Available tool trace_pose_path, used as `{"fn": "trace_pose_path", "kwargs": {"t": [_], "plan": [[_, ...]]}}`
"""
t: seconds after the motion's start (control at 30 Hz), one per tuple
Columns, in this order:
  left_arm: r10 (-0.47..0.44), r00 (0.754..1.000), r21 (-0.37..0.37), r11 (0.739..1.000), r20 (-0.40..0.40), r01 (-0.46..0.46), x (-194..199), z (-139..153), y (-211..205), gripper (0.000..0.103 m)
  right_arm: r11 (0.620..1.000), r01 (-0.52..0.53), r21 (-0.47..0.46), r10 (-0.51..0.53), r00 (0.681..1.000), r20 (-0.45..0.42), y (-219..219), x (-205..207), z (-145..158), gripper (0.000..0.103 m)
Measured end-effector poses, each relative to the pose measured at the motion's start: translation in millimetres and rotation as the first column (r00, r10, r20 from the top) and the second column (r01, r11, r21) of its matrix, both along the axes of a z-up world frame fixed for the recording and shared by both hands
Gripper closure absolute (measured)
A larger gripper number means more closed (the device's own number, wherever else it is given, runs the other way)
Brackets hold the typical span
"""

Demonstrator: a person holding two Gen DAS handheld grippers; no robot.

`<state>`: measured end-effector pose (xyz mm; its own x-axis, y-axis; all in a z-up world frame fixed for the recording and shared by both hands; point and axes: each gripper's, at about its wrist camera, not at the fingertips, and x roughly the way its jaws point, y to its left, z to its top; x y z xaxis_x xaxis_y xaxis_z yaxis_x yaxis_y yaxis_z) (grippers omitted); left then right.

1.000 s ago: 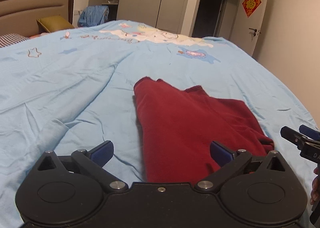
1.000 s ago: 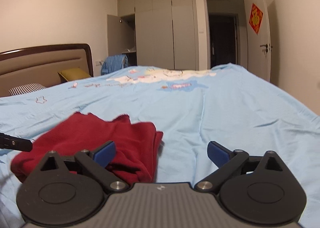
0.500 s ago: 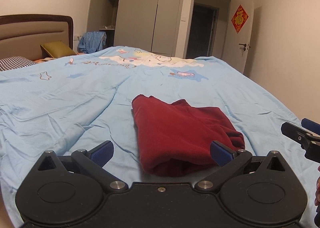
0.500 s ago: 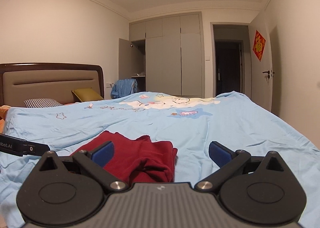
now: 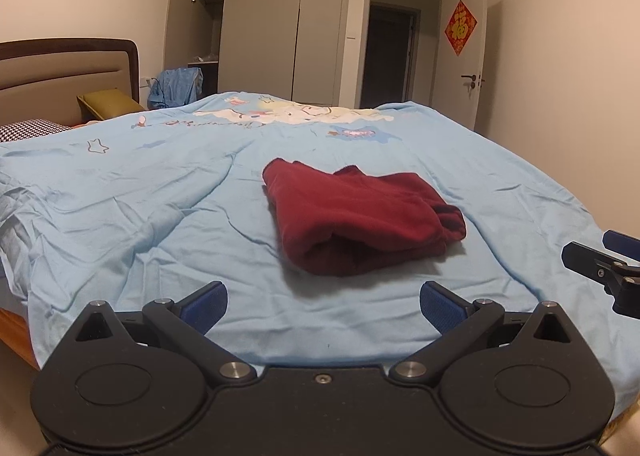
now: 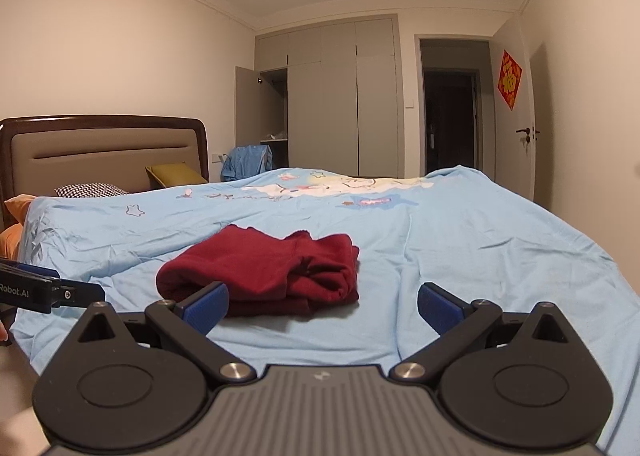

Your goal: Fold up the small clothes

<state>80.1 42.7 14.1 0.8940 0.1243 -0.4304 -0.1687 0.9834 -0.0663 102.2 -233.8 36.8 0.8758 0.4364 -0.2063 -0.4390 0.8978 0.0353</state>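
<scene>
A folded red garment [image 5: 360,215] lies mid-bed on the blue quilt [image 5: 160,207], well clear of the left gripper [image 5: 322,306] and right gripper [image 6: 322,306], both with jaws spread wide and empty. The bulky fold looks loose; a careless nudge or one-sided lift could spring it open.

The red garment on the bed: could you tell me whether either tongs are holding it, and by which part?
Nothing is held. The red garment lies folded on the bed, and both the left tongs and right tongs are open, clear of it.
</scene>
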Motion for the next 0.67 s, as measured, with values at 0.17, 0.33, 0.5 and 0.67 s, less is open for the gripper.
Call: {"fn": "trace_pose_path", "kwargs": {"t": [0.17,0.33,0.5,0.67], "plan": [[-0.003,1.000,-0.003,1.000,-0.007,0.003,-1.2,-4.0,-1.4,0.001,1.000,0.005,-0.002,-0.005,1.000,-0.015,0.8,-1.9,-6.2,0.000],[0.005,0.999,0.010,1.000,-0.044,-0.004,5.2,-5.9,-4.1,0.001,1.000,0.002,-0.011,-0.002,1.000,-0.018,0.8,-3.0,-7.9,0.000],[0.005,0.999,-0.009,1.000,-0.050,-0.005,10.1,-10.8,-2.7,0.001,1.000,0.003,-0.019,-0.003,1.000,-0.031,2.2,1.0,-11.1,0.000],[-0.001,0.999,-0.020,1.000,-0.053,0.000,15.2,-14.5,-1.9,0.001,1.000,0.005,-0.026,-0.006,0.999,-0.050,3.1,7.6,-15.8,0.000]]}}
